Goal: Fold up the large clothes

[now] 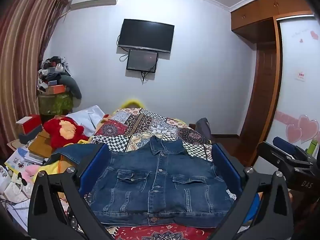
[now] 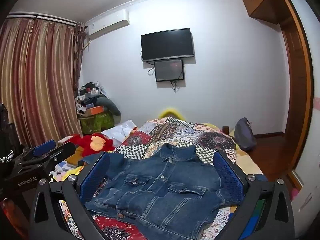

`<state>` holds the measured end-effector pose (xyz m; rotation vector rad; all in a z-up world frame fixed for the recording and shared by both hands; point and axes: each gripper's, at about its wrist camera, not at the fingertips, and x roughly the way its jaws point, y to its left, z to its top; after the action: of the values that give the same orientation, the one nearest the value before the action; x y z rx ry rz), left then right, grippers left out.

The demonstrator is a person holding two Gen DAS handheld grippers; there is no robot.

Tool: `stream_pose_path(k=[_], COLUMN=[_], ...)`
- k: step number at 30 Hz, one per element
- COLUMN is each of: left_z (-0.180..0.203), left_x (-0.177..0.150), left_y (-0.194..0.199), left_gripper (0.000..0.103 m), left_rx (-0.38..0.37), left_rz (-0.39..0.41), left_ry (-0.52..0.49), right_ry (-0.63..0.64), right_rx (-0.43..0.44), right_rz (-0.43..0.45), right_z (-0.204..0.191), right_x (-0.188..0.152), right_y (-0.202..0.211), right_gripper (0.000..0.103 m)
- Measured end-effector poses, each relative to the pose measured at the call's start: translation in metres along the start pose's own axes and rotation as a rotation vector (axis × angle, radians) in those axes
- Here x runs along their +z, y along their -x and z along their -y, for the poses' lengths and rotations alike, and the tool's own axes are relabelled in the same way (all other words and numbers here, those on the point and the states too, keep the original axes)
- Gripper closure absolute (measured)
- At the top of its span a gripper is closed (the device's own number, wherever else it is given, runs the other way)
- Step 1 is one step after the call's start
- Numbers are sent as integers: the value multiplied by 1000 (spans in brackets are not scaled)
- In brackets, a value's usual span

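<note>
Lying buttoned and front-up on the quilt (image 1: pixel 152 124), the jacket (image 1: pixel 160 182) is hiding its right sleeve behind a blue finger; the right view is showing that cuff. Left gripper (image 1: pixel 160 170) and right gripper (image 2: pixel 162 172) are both gaping wide, empty.

Matt denim jacket (image 1: pixel 160 184) on patterned cloth quilt (image 1: pixel 152 126); glossy wooden wardrobe (image 1: pixel 258 16).

Illumination even, cool, moderately bright indoor light; source not visible. Shadows soft. Heavy fisheye bending at all edges, with black vignette at the corners. Wall television (image 1: pixel 145 35) shows a dull dark screen without glare. Centre sharp; slight softness toward 3 and 9 o'clock.
</note>
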<state>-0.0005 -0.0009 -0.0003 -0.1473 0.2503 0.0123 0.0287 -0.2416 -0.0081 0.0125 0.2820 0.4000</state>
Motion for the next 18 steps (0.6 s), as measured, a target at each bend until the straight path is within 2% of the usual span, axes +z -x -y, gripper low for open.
stream_pose_path(k=[1,6,18], left_z=[-3,-5,-2], left_x=[0,-9,0], left_y=[-1,-4,-4], left_gripper=[0,0,0], left_rx=[-4,7,17], left_rz=[-6,-5,-16], left_ry=[34,18,-4], right_ry=[1,-5,-22], right_rx=[-3,-2,0], right_rz=[-1,-2,-7], right_z=[0,1,5], right_x=[0,1,-1], right_y=[0,1,-4], right_gripper=[0,0,0])
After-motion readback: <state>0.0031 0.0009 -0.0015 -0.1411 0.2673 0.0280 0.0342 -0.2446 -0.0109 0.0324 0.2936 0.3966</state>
